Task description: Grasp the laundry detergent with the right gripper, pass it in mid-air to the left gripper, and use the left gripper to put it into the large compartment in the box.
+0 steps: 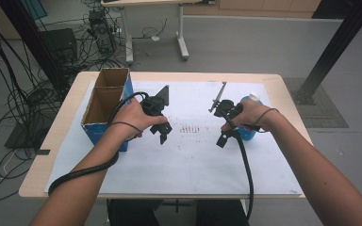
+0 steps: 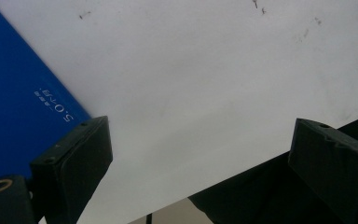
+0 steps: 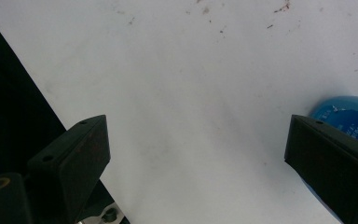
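Note:
An open blue cardboard box (image 1: pixel 94 133) stands at the left of the white sheet (image 1: pixel 188 160); its blue side (image 2: pixel 18 107) appears beside the left gripper's left jaw. A blue bottle (image 1: pixel 248 133) with a white cap stands at the right, partly hidden behind the person's right hand; its body (image 3: pixel 347 114) lies just beyond the right gripper's right jaw. My left gripper (image 1: pixel 163 135) (image 2: pixel 200 140) hovers over the sheet right of the box, open, jaws wide with nothing between them. My right gripper (image 1: pixel 223 138) (image 3: pixel 196 140) points down left of the bottle, also open and holding nothing.
Small dark marks (image 1: pixel 191 128) dot the sheet between the grippers. A cable (image 1: pixel 246 169) trails from each gripper toward the table's near edge. On the floor beyond are tangled cables (image 1: pixel 23 94), desk legs (image 1: pixel 183 44) and a black slanted post (image 1: pixel 339 42).

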`<action>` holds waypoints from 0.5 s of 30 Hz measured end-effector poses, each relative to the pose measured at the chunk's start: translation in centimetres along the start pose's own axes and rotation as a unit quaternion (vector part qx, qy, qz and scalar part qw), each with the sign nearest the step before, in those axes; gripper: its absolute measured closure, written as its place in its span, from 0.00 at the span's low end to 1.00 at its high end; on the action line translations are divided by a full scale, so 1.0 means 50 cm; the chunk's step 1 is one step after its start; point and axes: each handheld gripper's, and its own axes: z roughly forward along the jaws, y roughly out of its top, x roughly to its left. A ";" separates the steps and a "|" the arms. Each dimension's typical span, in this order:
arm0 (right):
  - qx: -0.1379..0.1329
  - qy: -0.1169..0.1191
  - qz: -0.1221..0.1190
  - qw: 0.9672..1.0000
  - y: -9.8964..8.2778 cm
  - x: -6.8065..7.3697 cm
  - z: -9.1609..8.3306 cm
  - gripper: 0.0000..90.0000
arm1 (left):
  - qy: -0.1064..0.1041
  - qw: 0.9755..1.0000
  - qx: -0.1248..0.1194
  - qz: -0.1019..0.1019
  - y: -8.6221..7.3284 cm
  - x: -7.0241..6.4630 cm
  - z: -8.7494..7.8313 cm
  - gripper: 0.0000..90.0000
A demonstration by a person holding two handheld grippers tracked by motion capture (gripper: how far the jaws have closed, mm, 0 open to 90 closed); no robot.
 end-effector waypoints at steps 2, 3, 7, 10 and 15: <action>0.000 0.001 0.001 1.000 -0.001 -0.001 0.000 0.07 | -0.002 1.000 -0.003 -0.003 -0.001 0.000 0.001 0.07; -0.002 0.000 -0.004 1.000 -0.002 -0.003 0.001 0.07 | -0.002 1.000 -0.001 -0.002 -0.002 0.001 -0.001 0.07; -0.004 0.001 -0.003 1.000 -0.003 -0.003 0.000 0.07 | -0.009 1.000 0.000 -0.005 -0.004 0.005 -0.003 0.07; -0.008 0.003 0.003 1.000 -0.005 -0.001 -0.002 0.07 | -0.001 1.000 0.001 -0.009 -0.010 0.007 -0.009 0.07; -0.014 0.001 -0.001 1.000 -0.009 -0.002 -0.005 0.07 | 0.004 1.000 -0.007 -0.015 -0.019 0.008 -0.016 0.07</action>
